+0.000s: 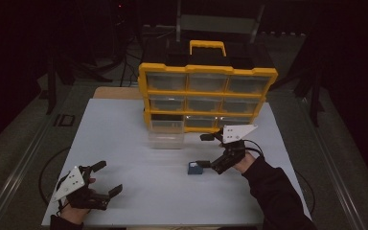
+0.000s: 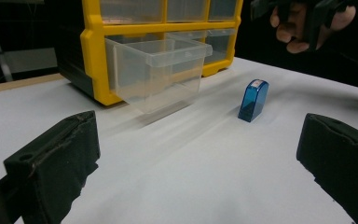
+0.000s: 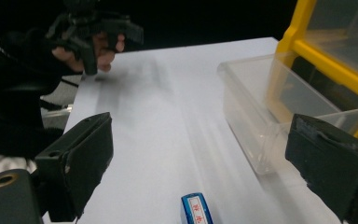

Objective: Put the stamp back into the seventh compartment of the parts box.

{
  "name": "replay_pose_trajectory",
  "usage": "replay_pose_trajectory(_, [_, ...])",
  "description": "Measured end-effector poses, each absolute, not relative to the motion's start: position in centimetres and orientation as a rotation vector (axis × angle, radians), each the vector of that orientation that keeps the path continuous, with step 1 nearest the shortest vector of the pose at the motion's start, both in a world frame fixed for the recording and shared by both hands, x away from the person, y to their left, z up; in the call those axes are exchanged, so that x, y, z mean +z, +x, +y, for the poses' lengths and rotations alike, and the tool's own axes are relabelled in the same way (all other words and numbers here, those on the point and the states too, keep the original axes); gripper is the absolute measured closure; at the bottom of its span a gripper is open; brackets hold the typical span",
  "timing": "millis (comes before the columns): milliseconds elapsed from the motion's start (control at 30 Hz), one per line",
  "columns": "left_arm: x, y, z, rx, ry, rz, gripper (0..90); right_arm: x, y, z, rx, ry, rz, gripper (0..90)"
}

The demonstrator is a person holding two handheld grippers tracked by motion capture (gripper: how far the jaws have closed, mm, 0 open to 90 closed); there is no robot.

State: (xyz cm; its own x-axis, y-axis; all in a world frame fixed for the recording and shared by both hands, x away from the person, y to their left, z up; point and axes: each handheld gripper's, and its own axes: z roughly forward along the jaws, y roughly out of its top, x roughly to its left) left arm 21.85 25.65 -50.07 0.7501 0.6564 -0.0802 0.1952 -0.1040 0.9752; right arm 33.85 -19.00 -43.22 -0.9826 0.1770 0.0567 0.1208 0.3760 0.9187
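A small blue translucent block (image 1: 194, 168) with a white label stands on the white table (image 1: 124, 143), in front of a yellow drawer cabinet (image 1: 206, 93). The cabinet's bottom-left clear drawer (image 1: 166, 137) is pulled out and looks empty. My right gripper (image 1: 203, 150) is open, just right of the block, with its jaws pointing left. In the right gripper view the block (image 3: 196, 209) lies low between the open jaws, with the drawer (image 3: 256, 107) to the right. My left gripper (image 1: 109, 178) is open at the near left corner. In the left gripper view the block (image 2: 253, 100) stands beyond the gripper (image 2: 196, 158).
The cabinet has a yellow carry handle (image 1: 207, 46) and two more rows of shut clear drawers. The table's front edge (image 1: 172, 224) runs close to both hands. A cable (image 1: 45, 167) loops off the left side. Dark floor surrounds the table.
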Motion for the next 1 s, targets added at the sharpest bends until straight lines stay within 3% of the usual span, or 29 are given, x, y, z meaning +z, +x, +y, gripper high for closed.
replay_pose_trajectory(667, [-50.1,21.9,25.6,0.434,1.664,0.683,0.0,-47.2,34.7,-18.6,1.667,0.198,2.687,8.2])
replay_pose_trajectory(1000, [-50.1,21.9,25.6,0.434,1.667,0.683,0.0,-48.9,35.1,-18.5,1.544,0.144,2.75,15.7])
